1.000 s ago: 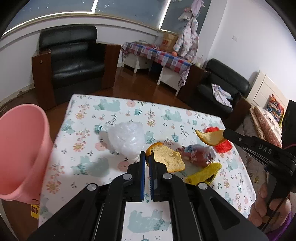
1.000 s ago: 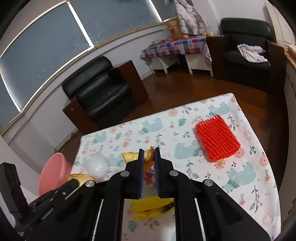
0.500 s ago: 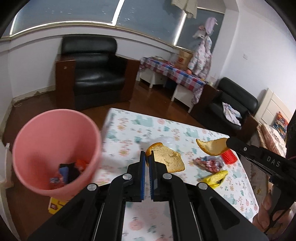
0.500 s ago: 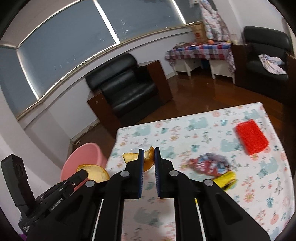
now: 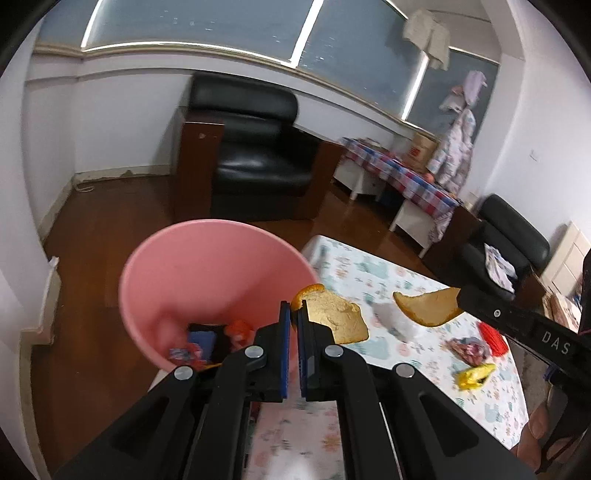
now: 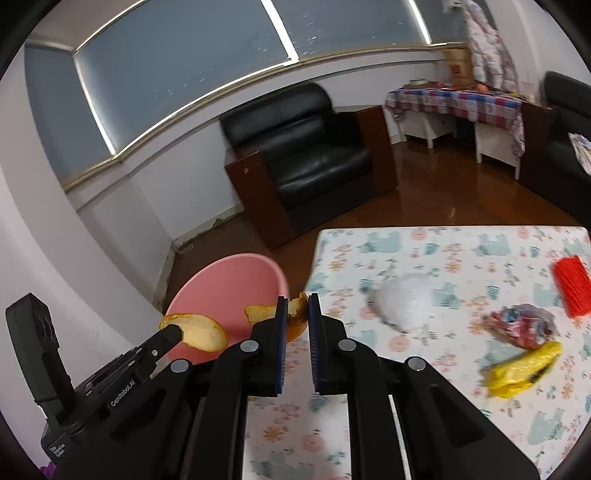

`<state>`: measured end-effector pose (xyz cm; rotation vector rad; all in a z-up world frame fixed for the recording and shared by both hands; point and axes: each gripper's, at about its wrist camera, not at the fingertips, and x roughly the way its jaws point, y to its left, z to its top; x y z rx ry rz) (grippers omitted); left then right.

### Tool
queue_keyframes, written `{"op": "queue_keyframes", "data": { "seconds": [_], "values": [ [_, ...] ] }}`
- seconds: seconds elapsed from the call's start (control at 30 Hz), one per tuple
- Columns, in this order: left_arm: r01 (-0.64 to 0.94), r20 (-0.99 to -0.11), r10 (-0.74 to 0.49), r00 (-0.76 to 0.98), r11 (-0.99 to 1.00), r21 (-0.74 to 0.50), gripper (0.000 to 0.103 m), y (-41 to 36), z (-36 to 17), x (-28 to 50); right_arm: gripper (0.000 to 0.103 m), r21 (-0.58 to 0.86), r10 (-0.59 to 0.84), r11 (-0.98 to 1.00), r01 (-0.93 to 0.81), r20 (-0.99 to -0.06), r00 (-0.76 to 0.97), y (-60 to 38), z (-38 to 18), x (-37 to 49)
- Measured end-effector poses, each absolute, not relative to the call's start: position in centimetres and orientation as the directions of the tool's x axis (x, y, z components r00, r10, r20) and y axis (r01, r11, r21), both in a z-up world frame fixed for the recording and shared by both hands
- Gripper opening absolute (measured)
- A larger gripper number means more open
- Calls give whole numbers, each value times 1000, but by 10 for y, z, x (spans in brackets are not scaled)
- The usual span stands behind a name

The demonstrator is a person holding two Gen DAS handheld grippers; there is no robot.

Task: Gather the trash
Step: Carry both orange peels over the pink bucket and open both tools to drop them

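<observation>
Swinging both peels off the tabletop (image 5: 424,354); bin (image 5: 207,273) now under left fingers (image 5: 284,314). Left gripper (image 5: 291,310) pinches its peel (image 5: 336,317), right gripper (image 6: 295,308) its own peel (image 6: 295,317); drop next, I reckon.

Soft, even indoor light with a cool cast fills both views; the windows (image 5: 229,29) look dull blue-grey. Fisheye bending curves walls, dark corners vignette, and the table (image 6: 461,258) pattern smears with motion blur.

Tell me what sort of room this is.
Most likely a home living room: a black leather armchair under a wide window, a table with a patterned cloth, and clothes hanging by a checked side table.
</observation>
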<state>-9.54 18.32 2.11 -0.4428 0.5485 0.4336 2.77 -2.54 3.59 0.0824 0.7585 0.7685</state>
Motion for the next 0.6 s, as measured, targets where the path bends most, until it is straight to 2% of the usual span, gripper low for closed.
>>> {"op": "queue_keyframes", "data": {
  "seconds": [0.23,0.6],
  "values": [
    [-567,-589,325,740,773,-285,3,222,12,-119,11,289,653,700,-654,-629,422,29,25,18],
    [-609,-628,325,707,731,-308,3,259,-13,-135,11,245,625,669,-702,-696,353,87,4,11]
  ]
}}
